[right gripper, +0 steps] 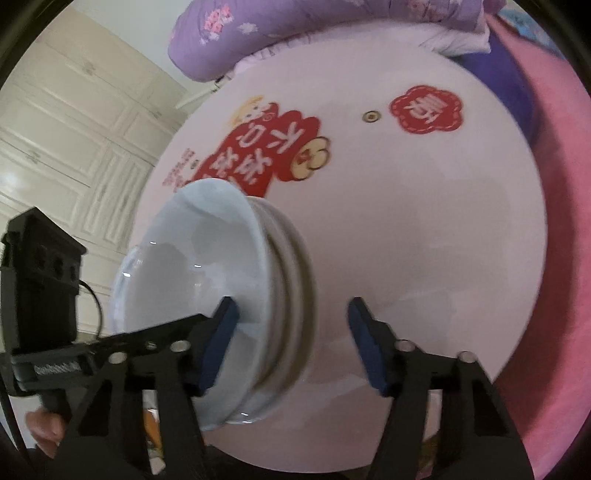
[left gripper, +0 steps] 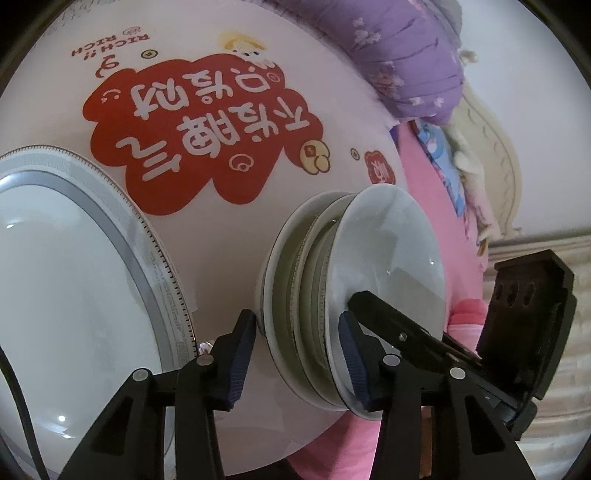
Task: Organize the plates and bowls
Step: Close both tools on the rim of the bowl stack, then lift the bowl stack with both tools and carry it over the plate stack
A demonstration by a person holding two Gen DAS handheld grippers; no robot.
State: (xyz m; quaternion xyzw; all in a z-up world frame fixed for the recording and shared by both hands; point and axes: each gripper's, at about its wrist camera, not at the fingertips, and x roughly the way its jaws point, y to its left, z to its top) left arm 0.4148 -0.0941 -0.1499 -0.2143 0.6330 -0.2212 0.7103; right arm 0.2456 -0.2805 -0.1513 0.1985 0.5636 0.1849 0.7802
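Observation:
A stack of white dishes stands on the round pink table, with a pale bowl on top. In my rolled views it appears to lie on its side. My left gripper clasps it. One pad meets the bottom plate's rim and the other sits on the top bowl's rim. My right gripper straddles the same stack from the other side. Its left pad is inside the bowl, while its right pad stands apart from the bottom plate. A large white plate with a grey patterned rim lies to the left.
The table carries a red printed emblem. A purple quilt and pink bedding lie beyond the table's edge. Cream cabinet doors and a carved headboard stand behind. A hand holds the left gripper's handle.

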